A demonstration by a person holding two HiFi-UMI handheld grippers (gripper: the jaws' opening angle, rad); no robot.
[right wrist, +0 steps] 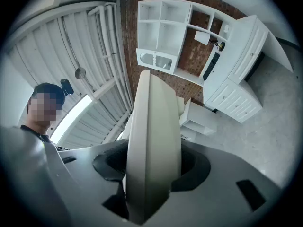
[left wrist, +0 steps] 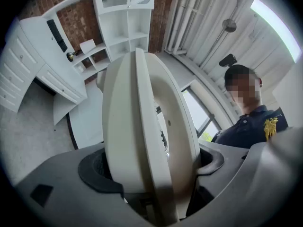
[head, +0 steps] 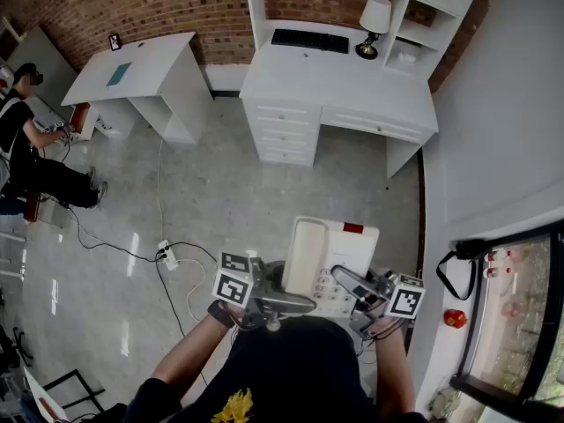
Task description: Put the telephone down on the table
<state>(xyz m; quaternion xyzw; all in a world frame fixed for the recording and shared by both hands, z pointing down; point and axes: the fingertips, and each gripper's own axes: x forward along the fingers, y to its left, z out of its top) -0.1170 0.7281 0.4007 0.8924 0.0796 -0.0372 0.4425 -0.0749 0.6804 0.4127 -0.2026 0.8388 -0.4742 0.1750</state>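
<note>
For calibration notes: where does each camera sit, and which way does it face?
Head view: worn on the head, looking steeply down at floor and desk; both forearms show, left tongs and right tongs clamped on the telephone.
Left gripper view: on the left tongs, looking along its jaws at the telephone's edge; the person's dark shirt shows behind.
Right gripper view: on the right tongs, looking along its jaws at the telephone's other edge; the person's head shows at left.
Shared: all three see telephone and desk.

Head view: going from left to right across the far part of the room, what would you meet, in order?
Person → small white table → black keyboard → lamp
</note>
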